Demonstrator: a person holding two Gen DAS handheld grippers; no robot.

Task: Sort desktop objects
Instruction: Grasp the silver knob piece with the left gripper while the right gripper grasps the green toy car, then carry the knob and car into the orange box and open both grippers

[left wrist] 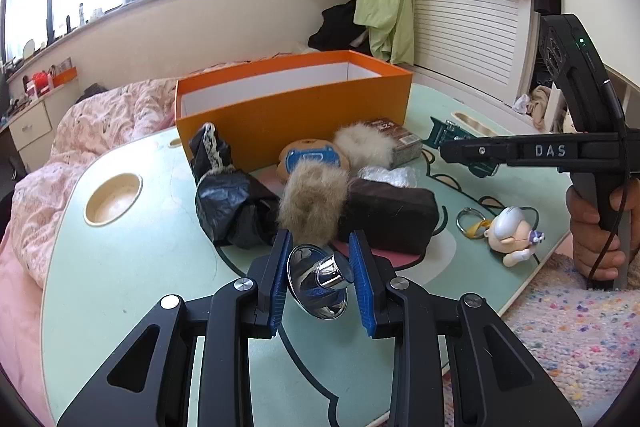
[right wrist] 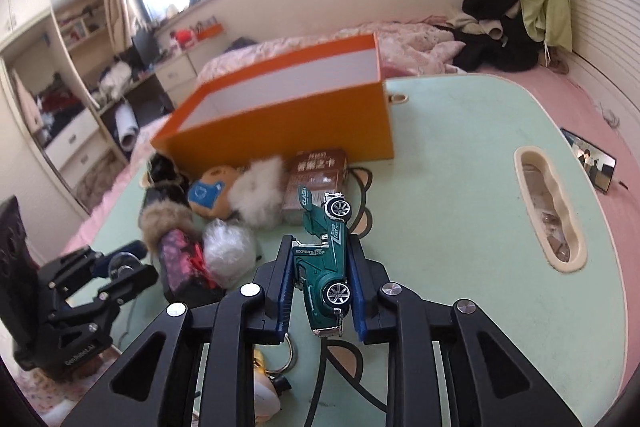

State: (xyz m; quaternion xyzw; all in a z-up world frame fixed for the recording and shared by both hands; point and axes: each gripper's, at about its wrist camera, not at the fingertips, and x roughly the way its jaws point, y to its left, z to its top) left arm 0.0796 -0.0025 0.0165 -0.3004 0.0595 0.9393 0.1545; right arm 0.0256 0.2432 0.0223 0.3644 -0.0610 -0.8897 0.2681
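While the orange box stands open at the far side of the tabletop, both grippers are already loaded, which suits a sort that ends in that box. The left gripper has its jaws closed on a small chrome funnel-shaped piece, pinched by its narrow neck so the flared mouth hangs clear of the pads. The right gripper has its jaws clamped on the flanks of a green toy car, which sits nose-down and tilted between the blue pads, lifted off the tabletop. Both tools point forward and downward toward the clutter in front of the box. A hand grips the right tool's handle at the tabletop's near edge. Unsorted things lie against the box's front wall: two fur pompoms, a crumpled black bag, a dark pouch, a small brown carton and, nearer, a figure keychain.
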